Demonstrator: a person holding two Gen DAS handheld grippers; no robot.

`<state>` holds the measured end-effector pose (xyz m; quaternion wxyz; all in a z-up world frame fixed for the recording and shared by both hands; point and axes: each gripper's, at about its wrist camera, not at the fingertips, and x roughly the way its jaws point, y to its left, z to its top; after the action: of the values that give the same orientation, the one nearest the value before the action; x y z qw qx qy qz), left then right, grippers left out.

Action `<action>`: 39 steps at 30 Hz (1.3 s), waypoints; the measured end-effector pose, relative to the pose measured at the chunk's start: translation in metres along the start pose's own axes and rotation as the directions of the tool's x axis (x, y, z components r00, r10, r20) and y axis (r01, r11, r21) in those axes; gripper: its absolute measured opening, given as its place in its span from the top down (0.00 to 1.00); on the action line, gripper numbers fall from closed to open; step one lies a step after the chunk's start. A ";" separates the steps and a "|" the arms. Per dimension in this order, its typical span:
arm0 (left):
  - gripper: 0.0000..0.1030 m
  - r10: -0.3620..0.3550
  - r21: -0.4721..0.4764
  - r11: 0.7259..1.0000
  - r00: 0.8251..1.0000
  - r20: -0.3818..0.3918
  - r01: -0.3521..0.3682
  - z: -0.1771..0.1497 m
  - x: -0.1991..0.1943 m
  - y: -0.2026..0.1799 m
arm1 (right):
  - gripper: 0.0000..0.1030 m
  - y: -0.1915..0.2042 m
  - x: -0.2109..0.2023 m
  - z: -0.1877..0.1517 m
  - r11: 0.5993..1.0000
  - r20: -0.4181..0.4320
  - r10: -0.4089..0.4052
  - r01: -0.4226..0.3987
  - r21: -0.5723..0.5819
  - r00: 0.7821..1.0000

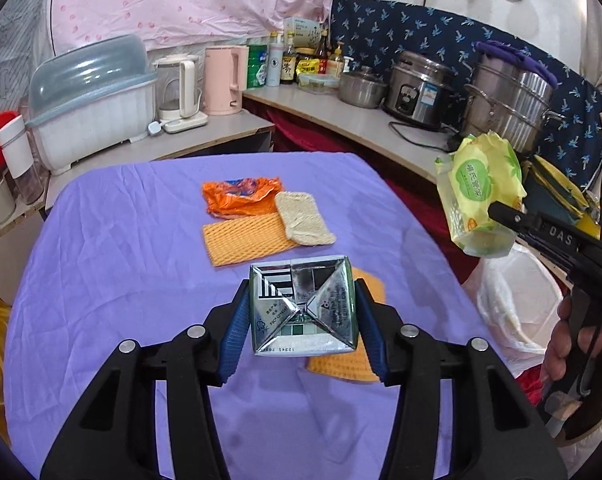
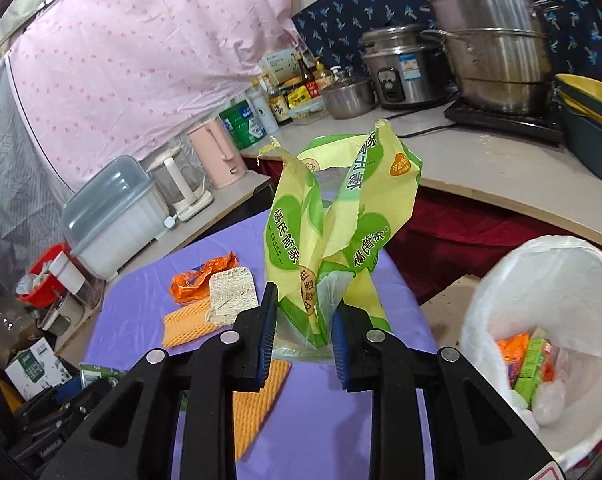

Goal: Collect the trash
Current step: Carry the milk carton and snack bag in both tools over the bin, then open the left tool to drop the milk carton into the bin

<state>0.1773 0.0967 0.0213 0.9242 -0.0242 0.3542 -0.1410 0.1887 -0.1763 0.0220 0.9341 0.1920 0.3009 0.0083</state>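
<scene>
My left gripper (image 1: 303, 312) is shut on a silver drink carton (image 1: 304, 306) and holds it above the purple table (image 1: 121, 280). My right gripper (image 2: 305, 320) is shut on a crumpled yellow-green plastic wrapper (image 2: 333, 232), raised over the table's right edge; the wrapper also shows in the left wrist view (image 1: 479, 196). An orange plastic bag (image 1: 239, 196), a beige loofah pad (image 1: 303, 218) and an orange foam net (image 1: 241, 238) lie at the table's middle. Another orange net (image 1: 347, 366) lies under the carton. A white-lined trash bin (image 2: 549, 292) holding several wrappers stands right of the table.
A counter (image 1: 341, 120) behind and right carries a dish box (image 1: 93, 100), kettles, bottles, a rice cooker (image 1: 419, 88) and a steel steamer pot (image 1: 509, 100). A red bucket (image 2: 45, 272) and boxes sit at the left floor. A dark red cloth hangs below the counter.
</scene>
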 end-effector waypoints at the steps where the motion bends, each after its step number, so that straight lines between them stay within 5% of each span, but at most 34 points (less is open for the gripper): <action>1: 0.54 -0.005 0.003 1.000 1.000 0.008 0.005 0.001 -0.005 -0.005 | 0.77 -0.003 -0.006 0.000 1.000 0.007 -0.001 0.001 0.003 1.000; 15: 0.53 -0.149 0.109 0.984 0.985 0.084 0.139 0.022 -0.055 -0.122 | 0.77 -0.092 -0.116 -0.018 0.991 0.113 -0.092 0.081 0.104 0.989; 27: 0.53 -0.319 0.221 0.924 0.948 -0.002 0.311 0.009 -0.030 -0.258 | 0.77 -0.183 -0.178 -0.037 0.959 0.150 -0.202 0.164 0.230 0.968; 35: 0.53 -0.347 0.223 0.905 0.932 -0.102 0.361 -0.007 0.011 -0.310 | 0.77 -0.223 -0.192 -0.051 0.937 0.139 -0.242 0.194 0.290 0.960; 39: 0.53 -0.323 0.239 0.908 0.939 -0.119 0.343 -0.016 0.025 -0.324 | 0.77 -0.231 -0.189 -0.056 0.934 0.128 -0.242 0.195 0.301 0.962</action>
<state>0.1058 -0.2201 0.0403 0.8675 0.0409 0.3588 -0.3420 -0.0209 -0.3950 0.0023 0.9131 0.2899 0.2411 -0.1552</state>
